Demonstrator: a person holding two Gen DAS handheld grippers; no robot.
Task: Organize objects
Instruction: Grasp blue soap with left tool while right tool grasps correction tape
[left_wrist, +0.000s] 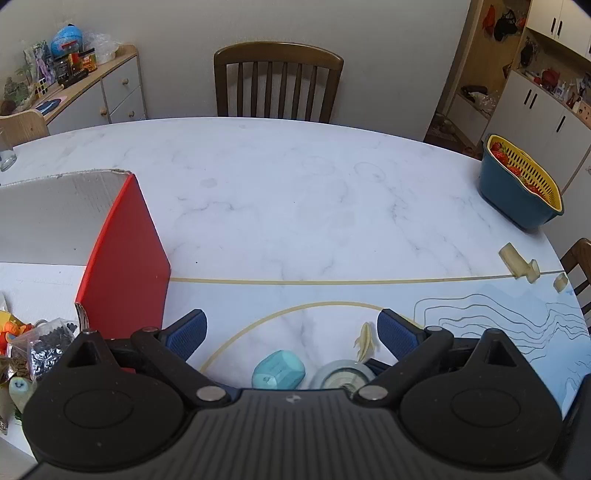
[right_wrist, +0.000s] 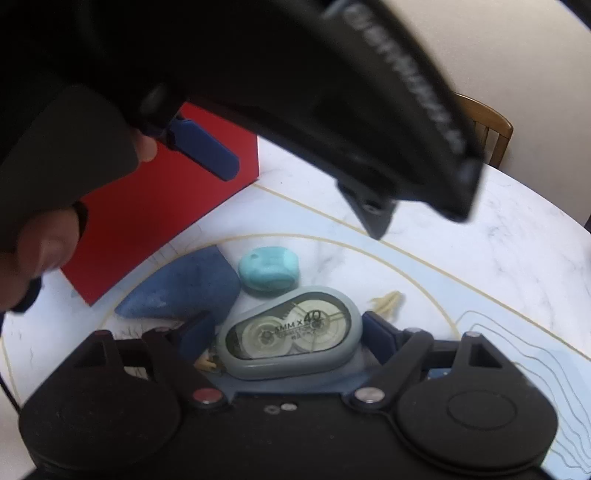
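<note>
The correction tape (right_wrist: 291, 334) lies between the right gripper's (right_wrist: 291, 332) half-closed jaws, contact unclear.

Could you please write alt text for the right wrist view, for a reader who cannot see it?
The right hand-held gripper straddles a grey correction tape dispenser on the marble table. A teal eraser lies just beyond, the red box stands behind, and the left hand-held gripper hangs overhead.
</note>
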